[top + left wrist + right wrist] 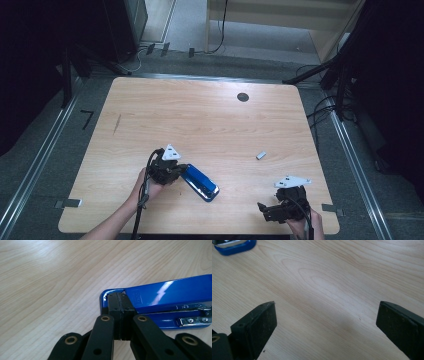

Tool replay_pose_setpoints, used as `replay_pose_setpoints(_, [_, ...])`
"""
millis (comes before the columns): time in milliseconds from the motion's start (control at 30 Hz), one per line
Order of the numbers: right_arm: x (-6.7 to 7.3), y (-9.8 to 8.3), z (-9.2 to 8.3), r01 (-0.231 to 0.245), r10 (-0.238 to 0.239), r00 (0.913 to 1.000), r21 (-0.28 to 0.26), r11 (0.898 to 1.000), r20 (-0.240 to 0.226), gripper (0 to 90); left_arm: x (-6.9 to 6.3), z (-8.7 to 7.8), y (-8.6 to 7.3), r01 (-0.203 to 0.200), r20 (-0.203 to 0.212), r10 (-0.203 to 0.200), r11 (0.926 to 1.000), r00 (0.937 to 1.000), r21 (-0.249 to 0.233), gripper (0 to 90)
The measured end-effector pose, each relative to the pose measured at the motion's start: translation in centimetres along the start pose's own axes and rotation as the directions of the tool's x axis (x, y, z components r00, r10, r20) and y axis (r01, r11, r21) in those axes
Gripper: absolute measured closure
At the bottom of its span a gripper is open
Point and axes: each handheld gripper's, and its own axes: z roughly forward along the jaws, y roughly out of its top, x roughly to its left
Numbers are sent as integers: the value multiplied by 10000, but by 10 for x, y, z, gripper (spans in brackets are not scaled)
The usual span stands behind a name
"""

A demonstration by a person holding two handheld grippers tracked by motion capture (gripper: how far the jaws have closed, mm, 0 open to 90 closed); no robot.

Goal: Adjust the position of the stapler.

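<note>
Blue stapler lies flat on the wooden counter, in its near half and left of centre, long axis diagonal; using it as the landmark. Left gripper sits at the stapler's far-left end, held by the person's left hand; in the left gripper view the two black pads are pressed flat against each other, fully closed, with their tips right at the stapler's rounded rear corner; I can't tell whether they pinch the edge or just touch it. Stapler top is glossy blue, metal magazine rail visible along its side; there is an embossed rectangular mark on the top cover near the rear and small stamped marks on the rail, both too small to read. Right gripper is well to the right of the stapler, near the counter's front edge, jaws spread wide with nothing between them; in the right gripper view just bare wood shows between the pads, stapler tip in the top-left corner. Small pale grey piece lies on the counter, right of the stapler and slightly farther back, apart from both grippers. Dark round grommet hole sits far behind the stapler near the counter's back edge. Nothing lies between the right gripper and the stapler. Cables run on the floor past the counter's right side.
</note>
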Motion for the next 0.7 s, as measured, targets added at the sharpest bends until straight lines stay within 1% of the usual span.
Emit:
replay_pose_setpoints(67, [2, 1, 0, -37, 37, 10000, -48, 10000, -29, 42, -1, 0, 0, -52, 3, 52, 10000, 10000, 27, 900])
replay_pose_setpoints(100, [4, 2, 0, -28, 28, 10000, -82, 10000, -50, 48, -2, 1, 0, 8, 86, -8, 10000, 10000, 19, 900])
replay_pose_setpoints(133, [8, 4, 1, 43, -44, 10000, -181, 9998, -57, 68, -3, 1, 1, -4, 104, 3, 10000, 9999, 38, 900])
replay_pose_setpoints(233, [13, 7, 2, 95, -100, 9998, -303, 9995, -166, 110, -7, 2, 2, -25, 232, 24, 10000, 9997, 43, 900])
replay_pose_setpoints(267, [14, 8, 2, 145, -150, 9997, -313, 9994, -167, 124, -8, 3, 2, -114, 238, 113, 9999, 9997, 57, 900])
replay_pose_setpoints(333, [18, 10, 3, 155, -164, 9995, -345, 9993, -258, 132, -11, 4, 2, -80, 300, 79, 10000, 9995, 39, 900])
replay_pose_setpoints(367, [19, 11, 3, 120, -130, 9995, -382, 9992, -275, 133, -12, 4, 3, -144, 302, 142, 9999, 9994, 70, 900])
replay_pose_setpoints(433, [21, 13, 4, 95, -116, 9989, -461, 9989, -455, 141, -14, 5, 3, -88, 375, 86, 9999, 9993, 59, 900])
replay_pose_setpoints(467, [21, 13, 4, 95, -116, 9989, -461, 9989, -455, 141, -14, 5, 3, -88, 375, 86, 9999, 9993, 59, 900])
replay_pose_setpoints(500, [24, 15, 4, 29, -64, 9979, -544, 9985, -652, 152, -15, 5, 3, -87, 400, 84, 9999, 9992, 82, 900])
replay_pose_setpoints(533, [25, 15, 4, 70, -108, 9976, -565, 9984, -677, 158, -16, 6, 3, -37, 450, 35, 10000, 9990, 54, 900])
replay_pose_setpoints(600, [29, 18, 6, 83, -135, 9962, -608, 9981, -855, 194, -18, 6, 4, -122, 428, 117, 9999, 9990, 113, 900])
replay_pose_setpoints(633, [32, 20, 7, 208, -260, 9959, -601, 9980, -863, 226, -18, 6, 4, -162, 437, 156, 9998, 9989, 137, 900])
replay_pose_setpoints(667, [32, 20, 7, 208, -260, 9959, -601, 9980, -863, 226, -18, 6, 4, -162, 437, 156, 9998, 9989, 137, 900])
replay_pose_setpoints(700, [39, 24, 10, 329, -397, 9927, -613, 9976, -1136, 286, -20, 6, 5, -152, 432, 144, 9997, 9990, 191, 900])
